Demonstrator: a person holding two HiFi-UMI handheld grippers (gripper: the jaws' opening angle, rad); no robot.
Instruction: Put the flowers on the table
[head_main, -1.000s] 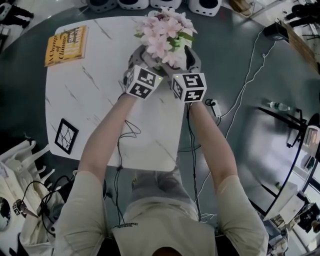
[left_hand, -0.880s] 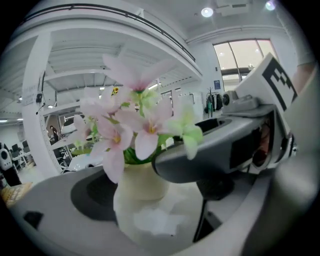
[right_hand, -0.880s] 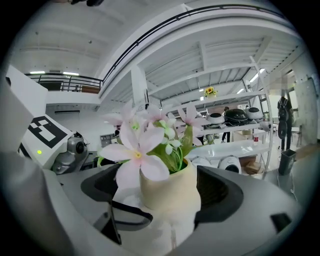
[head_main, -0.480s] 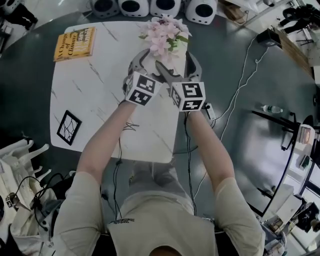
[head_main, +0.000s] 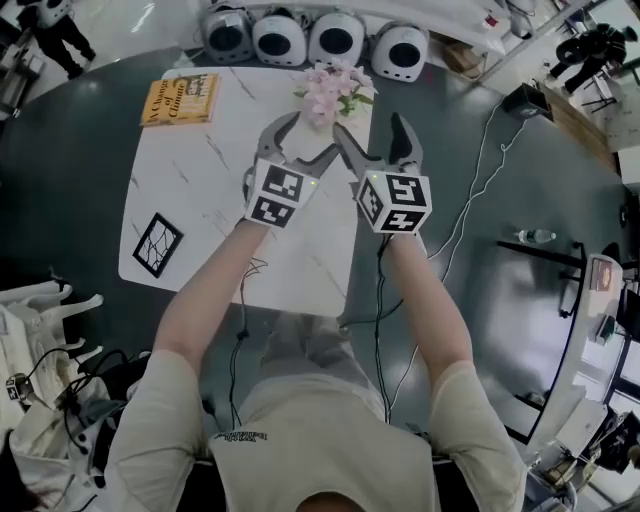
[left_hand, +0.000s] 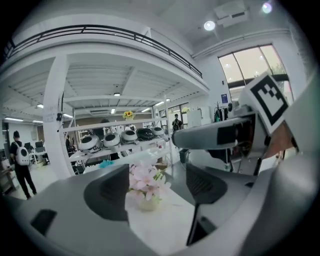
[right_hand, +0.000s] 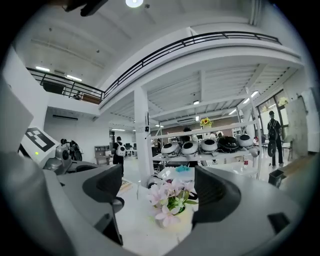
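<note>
A small pale pot of pink flowers (head_main: 330, 92) stands upright on the white marble table (head_main: 200, 190), near its far right corner. Both grippers hang in the air short of it and touch nothing. My left gripper (head_main: 305, 140) is open; its jaws have just been closing, with nothing between them. My right gripper (head_main: 375, 135) is open beside it, also with nothing in it. In the left gripper view the flowers (left_hand: 146, 187) show beyond the pads (left_hand: 107, 192), well ahead. The right gripper view also frames the flowers (right_hand: 170, 202) between the pads (right_hand: 215, 192), at a distance.
An orange book (head_main: 180, 98) lies at the table's far left corner. A black-framed card (head_main: 158, 243) lies near the left front edge. A row of white round devices (head_main: 310, 35) stands behind the table. Cables trail over the dark floor on the right.
Both grippers have drawn back from the flower pot and risen together. The pot stays where it stood on the table, now free of both grippers.
</note>
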